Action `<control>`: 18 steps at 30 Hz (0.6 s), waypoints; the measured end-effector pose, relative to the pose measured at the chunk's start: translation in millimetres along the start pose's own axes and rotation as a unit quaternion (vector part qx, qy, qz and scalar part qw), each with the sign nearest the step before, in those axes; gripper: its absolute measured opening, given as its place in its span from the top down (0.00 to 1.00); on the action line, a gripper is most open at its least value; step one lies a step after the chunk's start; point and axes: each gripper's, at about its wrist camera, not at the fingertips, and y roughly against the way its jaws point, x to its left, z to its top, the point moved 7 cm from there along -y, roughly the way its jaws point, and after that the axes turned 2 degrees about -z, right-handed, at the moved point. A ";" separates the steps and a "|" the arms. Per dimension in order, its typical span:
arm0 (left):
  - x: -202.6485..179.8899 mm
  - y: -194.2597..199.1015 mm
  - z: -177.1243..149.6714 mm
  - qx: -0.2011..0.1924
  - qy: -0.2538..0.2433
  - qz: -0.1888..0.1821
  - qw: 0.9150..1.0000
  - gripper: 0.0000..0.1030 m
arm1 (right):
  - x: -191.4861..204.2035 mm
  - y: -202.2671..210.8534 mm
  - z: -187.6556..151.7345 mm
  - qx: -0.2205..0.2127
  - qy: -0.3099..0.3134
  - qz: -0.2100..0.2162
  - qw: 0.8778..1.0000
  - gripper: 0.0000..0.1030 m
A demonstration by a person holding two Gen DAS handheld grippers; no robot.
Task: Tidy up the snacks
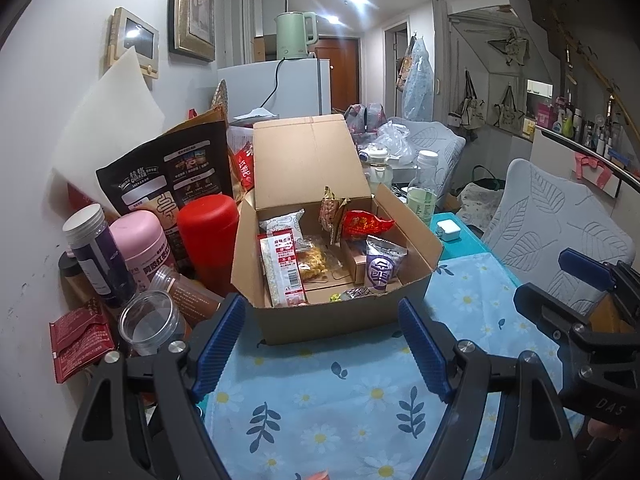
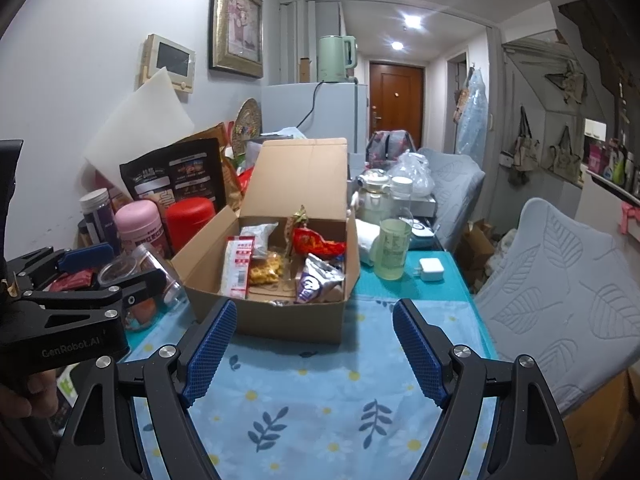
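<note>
We hold both sets of tongs over a tabletop (image 1: 320,420) covered in a blue floral cloth, facing an open cardboard box (image 1: 320,312) of snacks that sits just beyond the fingertips. The left tongs (image 1: 322,336) stand apart with nothing between their blue pads, and the right tongs (image 2: 314,336) likewise stand apart and empty; each shows at the edge of the other's view, the right tongs to the right of the box and the left tongs to its left. Inside the box, whose lid flap stands upright at the back, we see a red-and-white packet (image 1: 284,268) leaning along the left wall, a clear bag of yellow snacks (image 1: 316,264) beside it, a white wrapped pack (image 1: 280,222) behind, a red foil packet (image 1: 366,224) toward the back right, and a purple-and-silver packet (image 1: 380,268) propped in the near right corner. Left of the box, against the wall, crowd a red canister (image 1: 208,232), a pink canister (image 1: 140,240), a dark jar with a white lid (image 1: 98,248), an empty clear jar (image 1: 150,320) lying on its side and a tall black pouch (image 1: 172,176). Right of the box stand a bottle of pale liquid (image 2: 394,252) and a white charger (image 2: 430,270) on the tabletop.
</note>
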 end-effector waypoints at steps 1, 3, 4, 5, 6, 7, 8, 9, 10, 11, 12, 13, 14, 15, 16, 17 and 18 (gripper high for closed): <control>0.1 0.1 0.0 0.000 0.000 0.000 1.000 0.23 | -0.1 -0.1 0.0 0.000 0.000 0.001 1.000 0.21; 0.3 -0.4 0.0 0.002 0.001 0.001 1.000 0.23 | 0.1 -0.1 0.4 -0.002 0.002 0.001 1.000 0.21; 0.9 -1.1 -0.1 0.004 0.002 0.000 1.000 0.23 | 0.1 -0.2 0.3 -0.002 0.002 0.001 1.000 0.21; 1.2 -1.7 -0.3 0.005 0.002 -0.001 1.000 0.23 | 0.4 -0.4 -0.1 -0.002 0.003 0.001 1.000 0.21; 1.7 -2.2 -0.4 0.007 0.003 0.000 1.000 0.23 | 0.5 -0.5 -0.1 -0.002 0.003 0.002 1.000 0.21; 1.8 -2.9 -0.3 0.008 0.003 0.000 1.000 0.23 | 0.7 -0.9 -0.4 -0.001 0.002 0.002 1.000 0.21; 2.0 -3.2 -0.4 0.008 0.004 0.001 1.000 0.23 | 0.5 -1.5 -0.7 0.000 0.002 0.001 1.000 0.21; 2.2 -3.4 -0.6 0.008 0.004 0.001 1.000 0.23 | 0.4 -2.3 -0.7 0.001 0.002 0.001 1.000 0.21; 2.5 -3.7 -0.9 0.008 0.004 0.002 1.000 0.23 | 0.0 -3.3 -0.9 0.002 0.003 0.000 1.000 0.21; 2.8 -4.2 -1.0 0.009 0.005 0.002 1.000 0.23 | -0.2 -3.8 -1.5 0.003 0.002 0.000 1.000 0.21; 2.9 -4.5 -1.2 0.009 0.005 0.002 1.000 0.23 | -0.4 -4.7 -1.6 0.004 0.001 -0.001 1.000 0.21; 2.8 -4.8 -1.2 0.009 0.005 0.002 1.000 0.23 | -0.6 -5.3 -2.1 0.004 0.001 0.000 1.000 0.21; 2.9 -4.9 -1.2 0.009 0.005 0.002 1.000 0.23 | -0.9 -5.8 -2.8 0.005 0.001 0.000 1.000 0.21; 2.8 -4.9 -1.2 0.010 0.005 0.003 1.000 0.23 | -0.7 -6.8 -3.2 0.006 0.001 0.001 1.000 0.21; 2.6 -5.4 -1.3 0.010 0.004 0.002 1.000 0.23 | -0.5 -7.8 -4.0 0.007 0.001 0.000 1.000 0.21; 2.4 -5.5 -1.2 0.010 0.004 0.002 1.000 0.23 | -1.3 -8.3 -5.0 0.008 0.001 -0.001 1.000 0.21; 2.2 -5.9 -1.6 0.010 0.003 0.002 1.000 0.23 | -1.7 -9.1 -5.6 0.009 0.001 -0.001 1.000 0.21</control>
